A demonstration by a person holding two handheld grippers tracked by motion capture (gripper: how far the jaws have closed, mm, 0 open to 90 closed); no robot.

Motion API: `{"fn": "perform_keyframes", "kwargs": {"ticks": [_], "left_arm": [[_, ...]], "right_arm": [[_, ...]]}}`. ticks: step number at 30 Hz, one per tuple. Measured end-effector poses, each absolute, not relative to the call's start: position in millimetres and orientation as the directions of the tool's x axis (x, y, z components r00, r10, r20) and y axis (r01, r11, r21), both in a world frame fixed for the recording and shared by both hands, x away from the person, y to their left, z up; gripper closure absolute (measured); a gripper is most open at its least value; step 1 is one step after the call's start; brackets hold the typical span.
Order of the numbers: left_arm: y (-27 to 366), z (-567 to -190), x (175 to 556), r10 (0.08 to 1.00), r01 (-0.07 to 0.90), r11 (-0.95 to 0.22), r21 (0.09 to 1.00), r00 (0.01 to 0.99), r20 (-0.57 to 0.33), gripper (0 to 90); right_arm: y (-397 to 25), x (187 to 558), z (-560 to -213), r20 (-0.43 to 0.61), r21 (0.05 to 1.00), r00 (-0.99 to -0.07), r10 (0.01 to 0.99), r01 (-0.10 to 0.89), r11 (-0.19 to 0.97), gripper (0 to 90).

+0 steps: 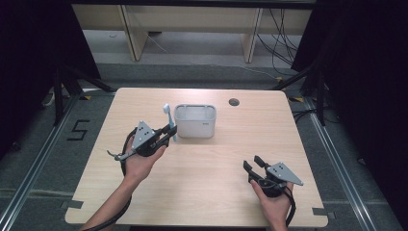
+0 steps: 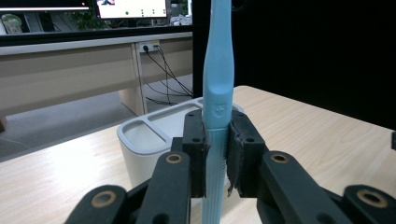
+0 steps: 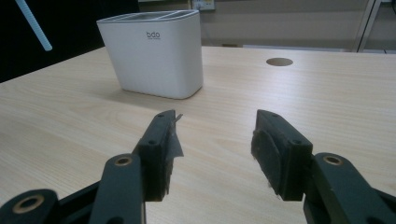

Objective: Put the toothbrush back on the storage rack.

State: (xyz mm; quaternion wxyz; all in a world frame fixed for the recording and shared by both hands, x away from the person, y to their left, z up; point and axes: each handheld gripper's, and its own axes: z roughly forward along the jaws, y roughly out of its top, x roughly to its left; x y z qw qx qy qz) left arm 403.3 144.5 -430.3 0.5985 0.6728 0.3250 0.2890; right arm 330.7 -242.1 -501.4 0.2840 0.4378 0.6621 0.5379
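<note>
Between left claw jaws: toothbrush, upright, clamped.

Two black hand-held tools, left tool and right tool, each topped with a grey three-cornered plate dotted with small dark screw heads and trailing a thick black cable back along a bare, sleeveless forearm. Seen close in the gripper views: matte black jaws built from jointed link bars with brass-coloured pivot bushings, small black screws sunk in the blocky jaw tips, and dark rubbery pads lining the inner faces, frayed and peeling at the edges.
</note>
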Motion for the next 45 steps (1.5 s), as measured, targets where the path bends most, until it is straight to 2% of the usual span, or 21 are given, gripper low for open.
{"fn": "perform_keyframes", "kwargs": {"ticks": [10, 11, 17, 19, 20, 21, 29, 31, 45], "left_arm": [[143.7, -422.5, 413.3, 0.789, 0.073, -0.072, 0.995, 0.614, 0.012, 78.3], [143.7, -421.9, 414.1, 0.789, 0.072, -0.073, 0.995, 0.614, 0.013, 78.3], [143.8, -417.7, 419.3, 0.794, 0.062, -0.073, 0.995, 0.607, 0.021, 78.3], [144.0, -416.1, 420.9, 0.795, 0.057, -0.074, 0.996, 0.607, 0.025, 78.3], [144.8, -414.8, 423.5, 0.789, 0.029, -0.087, 0.996, 0.612, 0.051, 78.3], [144.9, -414.2, 424.3, 0.79, 0.029, -0.087, 0.996, 0.61, 0.051, 78.3], [145.1, -408.2, 433.5, 0.795, 0.011, -0.087, 0.996, 0.604, 0.062, 78.3], [144.5, -407.3, 435.8, 0.796, 0.011, -0.086, 0.996, 0.602, 0.062, 78.3], [142.0, -400.5, 450.2, 0.803, 0.001, -0.07, 0.998, 0.593, 0.055, 78.3]], "right_arm": [[-240.6, 330.7, -500.7, 0.092, 0.958, -0.451, 0.888, 0.284, 0.045, 49.8], [-238.4, 328.8, -500.5, 0.129, 0.951, -0.44, 0.889, 0.309, 0.015, 49.8], [-240.3, 331.0, -500.3, 0.098, 0.956, -0.456, 0.885, 0.29, 0.044, 49.9], [-238.5, 329.6, -500.5, 0.126, 0.953, -0.444, 0.887, 0.302, 0.015, 50.0], [-238.5, 329.3, -500.2, 0.127, 0.953, -0.442, 0.888, 0.304, 0.015, 49.9], [-240.4, 331.2, -500.0, 0.093, 0.959, -0.454, 0.886, 0.281, 0.043, 50.0], [-238.6, 331.1, -500.0, 0.109, 0.957, -0.454, 0.884, 0.29, 0.031, 50.0], [-239.7, 332.3, -499.8, 0.087, 0.963, -0.46, 0.884, 0.267, 0.044, 50.0], [-241.0, 330.0, -497.8, 0.082, 0.955, -0.45, 0.889, 0.291, 0.059, 50.0]]}}
